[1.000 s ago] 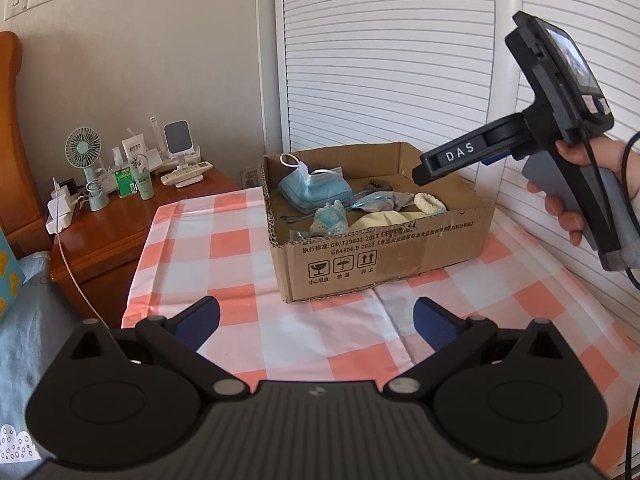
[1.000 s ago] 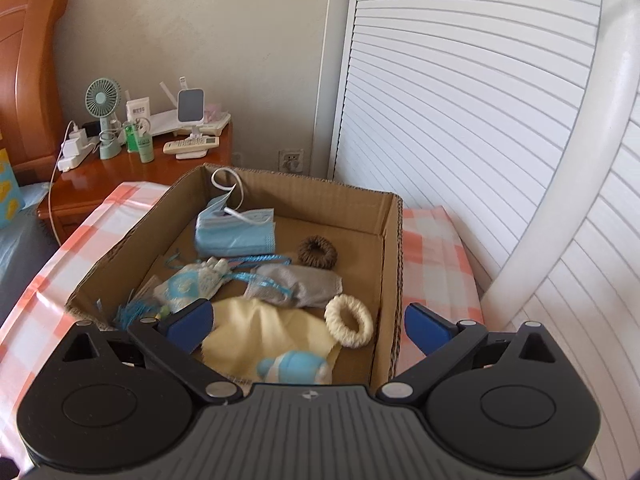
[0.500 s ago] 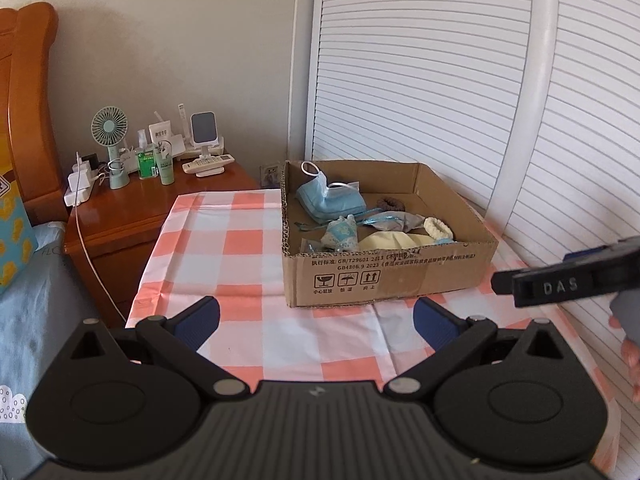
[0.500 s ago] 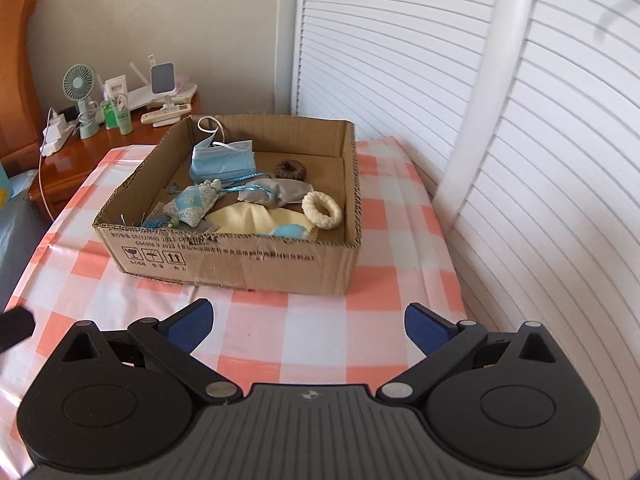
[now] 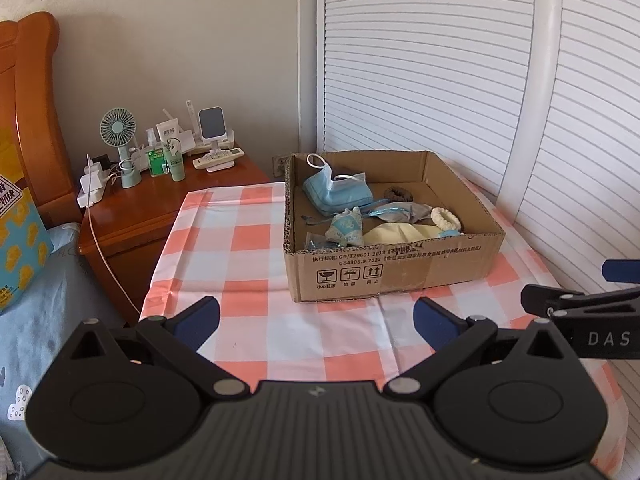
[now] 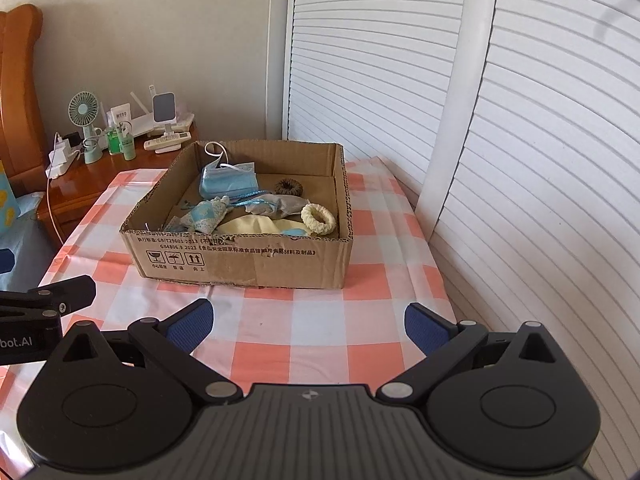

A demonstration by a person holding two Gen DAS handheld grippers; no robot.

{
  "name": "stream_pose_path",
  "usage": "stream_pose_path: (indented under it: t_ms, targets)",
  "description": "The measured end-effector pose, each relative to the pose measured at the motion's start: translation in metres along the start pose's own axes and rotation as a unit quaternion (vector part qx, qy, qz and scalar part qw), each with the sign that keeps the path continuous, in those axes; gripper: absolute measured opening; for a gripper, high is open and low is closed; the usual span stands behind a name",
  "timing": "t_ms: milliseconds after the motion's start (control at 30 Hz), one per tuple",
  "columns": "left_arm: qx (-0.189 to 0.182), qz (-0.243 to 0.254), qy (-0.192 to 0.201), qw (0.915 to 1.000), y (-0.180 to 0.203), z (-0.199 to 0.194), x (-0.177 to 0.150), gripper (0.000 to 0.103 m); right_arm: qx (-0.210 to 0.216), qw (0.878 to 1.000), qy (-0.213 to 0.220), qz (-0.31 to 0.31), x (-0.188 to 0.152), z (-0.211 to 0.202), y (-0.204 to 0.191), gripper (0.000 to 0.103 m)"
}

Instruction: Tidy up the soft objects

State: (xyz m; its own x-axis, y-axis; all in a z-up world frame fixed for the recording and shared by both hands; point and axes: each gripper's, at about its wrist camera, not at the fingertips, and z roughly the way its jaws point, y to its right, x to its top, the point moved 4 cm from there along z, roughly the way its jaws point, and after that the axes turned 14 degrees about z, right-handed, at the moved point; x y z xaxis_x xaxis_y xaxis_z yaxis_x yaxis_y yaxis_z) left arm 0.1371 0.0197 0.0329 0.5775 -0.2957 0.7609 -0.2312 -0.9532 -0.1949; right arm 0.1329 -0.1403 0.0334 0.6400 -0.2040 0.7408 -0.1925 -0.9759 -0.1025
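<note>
Left camera: I pulled my left gripper point(image 5: 316, 318) back, spread wide, holding nothing. The soft things sit in the cardboard box point(image 5: 392, 268).

Right camera: my right gripper point(image 6: 308, 322) backed out too, spread and empty. Looks finished.

Bare checked tablecloth point(image 6: 304, 328) is lying open mid-frame; the cardboard box point(image 6: 248, 258) is blocking the way beyond it, louvered doors point(image 6: 540, 200) crowding the right side.

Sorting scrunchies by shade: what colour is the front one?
Cream scrunchie; clearest in the right wrist view.
</note>
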Motion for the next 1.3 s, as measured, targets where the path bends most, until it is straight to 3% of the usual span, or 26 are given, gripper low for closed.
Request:
stream_pose_path:
  t_ms: [1300]
  targets:
    - [0.003,0.002,-0.013,0.9999,0.0049,0.0034,0.0001,0.102,0.006,1.0,0.007,0.005,-0.003,-0.0029,0.0013,0.103]
